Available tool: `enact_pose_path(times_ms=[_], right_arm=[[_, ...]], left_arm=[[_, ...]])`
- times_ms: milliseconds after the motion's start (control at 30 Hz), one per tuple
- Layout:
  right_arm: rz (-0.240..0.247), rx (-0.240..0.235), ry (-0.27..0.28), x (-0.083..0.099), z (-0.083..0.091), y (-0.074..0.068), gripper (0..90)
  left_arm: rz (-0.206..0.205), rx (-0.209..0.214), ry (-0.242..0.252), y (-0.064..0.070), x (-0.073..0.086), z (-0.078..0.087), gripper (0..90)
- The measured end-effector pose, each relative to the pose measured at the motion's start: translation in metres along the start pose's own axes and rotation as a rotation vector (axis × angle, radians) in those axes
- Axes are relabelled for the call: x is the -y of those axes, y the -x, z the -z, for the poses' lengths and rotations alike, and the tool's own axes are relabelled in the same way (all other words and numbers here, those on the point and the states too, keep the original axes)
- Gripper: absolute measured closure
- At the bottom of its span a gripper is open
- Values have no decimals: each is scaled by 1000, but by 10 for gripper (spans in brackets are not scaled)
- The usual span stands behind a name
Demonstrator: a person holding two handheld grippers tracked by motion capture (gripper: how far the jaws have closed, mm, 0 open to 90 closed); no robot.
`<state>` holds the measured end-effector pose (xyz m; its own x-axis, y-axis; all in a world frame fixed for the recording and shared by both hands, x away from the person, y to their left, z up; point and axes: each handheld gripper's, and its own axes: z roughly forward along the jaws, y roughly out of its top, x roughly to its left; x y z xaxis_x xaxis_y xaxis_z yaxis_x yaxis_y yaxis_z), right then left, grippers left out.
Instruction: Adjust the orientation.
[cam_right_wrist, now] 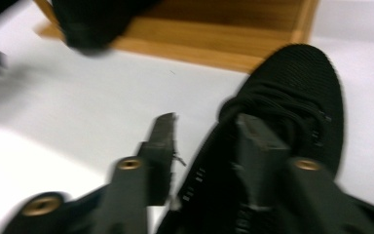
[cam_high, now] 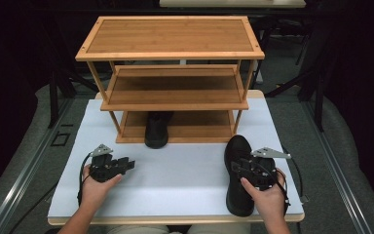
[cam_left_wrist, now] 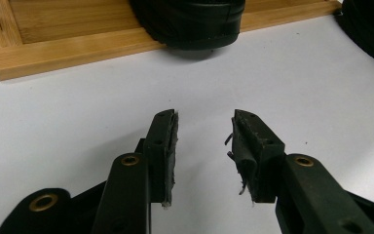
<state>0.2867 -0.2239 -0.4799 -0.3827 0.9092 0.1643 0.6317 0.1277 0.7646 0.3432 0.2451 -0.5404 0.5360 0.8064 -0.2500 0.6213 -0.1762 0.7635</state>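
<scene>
A black mesh lace-up shoe [cam_high: 237,170] lies on the white tabletop [cam_high: 175,180] at the right, toe pointing at the rack. My right gripper [cam_high: 239,165] is over its middle. In the right gripper view the jaws [cam_right_wrist: 204,122] are open and straddle the left side wall of the shoe [cam_right_wrist: 292,92], one outside it and one over the opening. A second black shoe [cam_high: 156,130] stands on the bottom shelf of the wooden rack [cam_high: 170,53], heel hanging over the front edge. My left gripper [cam_high: 128,164] hovers open and empty over the table at the left [cam_left_wrist: 204,119].
The three-shelf rack stands at the back centre of the table; its top and middle shelves [cam_high: 175,90] are bare. In the left gripper view the rack's bottom rail [cam_left_wrist: 53,53] and the shelved shoe's heel [cam_left_wrist: 190,24] lie just ahead. Dark floor and metal frames surround the table.
</scene>
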Motion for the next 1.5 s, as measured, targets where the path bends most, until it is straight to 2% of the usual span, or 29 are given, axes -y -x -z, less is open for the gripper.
enact_pose_path(times_ms=[67,200,300,400,433,500,600,633,667,733,767,800,833,867,900,933,967,1167,1233,1300,1500], right_arm=[[28,25,-8,1,-2,0,786],[30,-5,-16,0,-1,1,864],[54,1,-9,1,-1,-1,872],[83,-38,-13,-1,-1,-5,875],[88,-19,-4,-2,-1,-8,875],[93,-35,6,-9,-3,-11,876],[106,-25,8,-15,-6,-15,876],[107,-45,12,-18,-7,-16,876],[113,-36,16,-22,-10,-19,875],[119,-49,22,-28,-17,-23,875],[125,-13,19,-32,-20,-27,875],[133,-42,28,-35,-24,-29,875],[142,-26,25,-39,-27,-32,875],[151,-60,29,-43,-31,-34,875],[161,-44,31,-52,-39,-39,875],[161,-44,31,-52,-39,-39,875],[164,-7,28,-56,-43,-42,875],[152,-6,19,-76,-72,-47,875],[148,-7,22,-79,-81,-48,874],[155,16,24,-81,-88,-50,874],[166,-7,2,-79,-100,-54,864]], left_arm=[[0,2,3,0,0,0,613],[-1,2,-1,0,0,-1,613],[-3,0,-2,1,0,-1,613],[-3,0,-3,0,0,-1,613],[-3,0,-4,0,0,-1,613],[-6,1,-2,0,0,-1,613],[-5,0,1,1,-1,0,613],[-3,0,-1,0,-1,0,613],[-3,5,-1,0,-1,0,613],[-2,4,-1,0,-1,0,613],[-5,3,-1,0,-1,0,613],[-5,3,1,-1,-1,0,613],[-5,4,2,-1,-1,1,613],[-5,4,3,-1,-1,1,614],[-4,2,1,-1,-1,1,613],[-4,1,2,-1,-1,1,613],[-4,1,4,-1,-1,1,613],[-1,4,2,-3,-2,2,613],[-1,4,5,-3,-2,2,613],[0,2,5,-4,-2,2,613],[3,4,8,-4,-1,3,613]])
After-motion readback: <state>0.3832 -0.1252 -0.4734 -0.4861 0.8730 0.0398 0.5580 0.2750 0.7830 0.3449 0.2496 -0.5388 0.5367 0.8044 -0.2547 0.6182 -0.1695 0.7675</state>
